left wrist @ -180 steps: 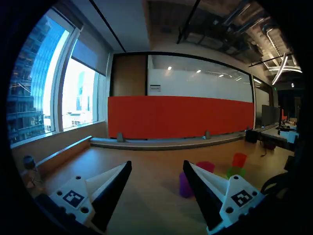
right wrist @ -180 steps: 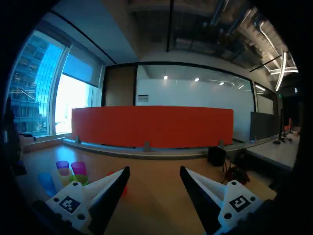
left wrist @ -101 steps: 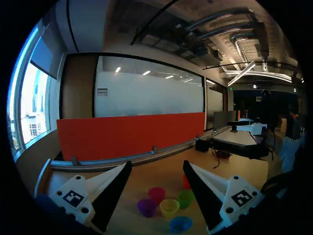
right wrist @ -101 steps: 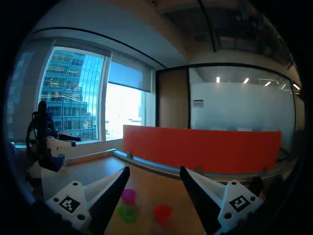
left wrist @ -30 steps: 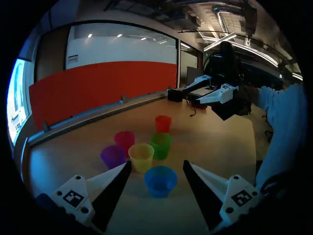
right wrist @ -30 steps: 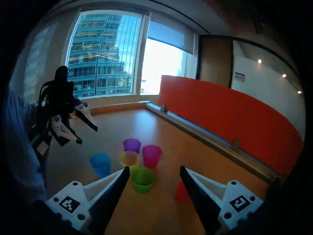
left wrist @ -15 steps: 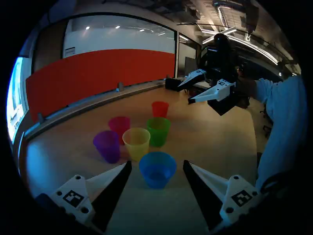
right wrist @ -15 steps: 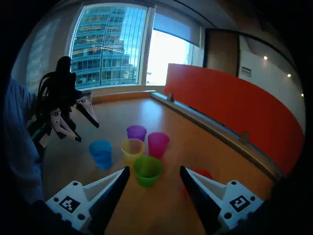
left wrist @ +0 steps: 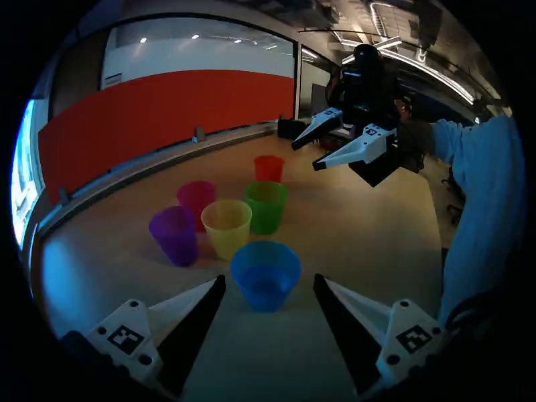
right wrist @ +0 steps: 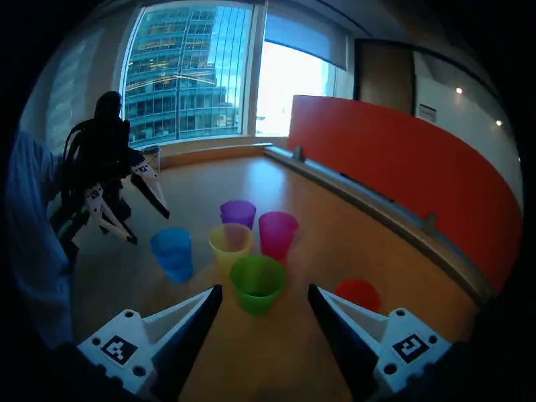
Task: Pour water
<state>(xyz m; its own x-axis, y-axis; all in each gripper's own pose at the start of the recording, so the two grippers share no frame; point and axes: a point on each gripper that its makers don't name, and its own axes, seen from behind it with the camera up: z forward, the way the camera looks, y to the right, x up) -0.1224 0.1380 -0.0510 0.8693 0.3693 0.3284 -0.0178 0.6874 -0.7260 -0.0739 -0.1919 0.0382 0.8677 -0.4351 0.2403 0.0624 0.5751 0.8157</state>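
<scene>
Long wooden counter (left wrist: 365,228) in an office, with an orange partition (left wrist: 167,107) running along its far edge. Six plastic cups stood on it: blue cup (left wrist: 266,271), yellow cup (left wrist: 226,228), purple cup (left wrist: 174,234), pink cup (left wrist: 196,199) and green cup (left wrist: 266,206) bunched close together, and the red cup (left wrist: 269,167) a bit apart from the bunch. I couldn't tell whether any of them had water in it.

My left claw (left wrist: 266,280) was wide open with nothing in it, and the blue cup sat just ahead of its fingertips. My right claw (right wrist: 262,289) was spread open and empty too, with the green cup right in front of the gap.

For writing, all I had were the square black-and-white marker tags (left wrist: 127,340) on the claw fingers, plus a small wall sign (right wrist: 427,112) too tiny to read.

The left gripper view faced the partition and the ceiling lights (left wrist: 429,77), and caught my right claw hovering above the counter past the red cup, with my light blue sleeve (left wrist: 479,201) behind it. The right gripper view looked the other way, toward big windows (right wrist: 181,74) with a glass high-rise outside, and had my left claw off beside the blue cup.
</scene>
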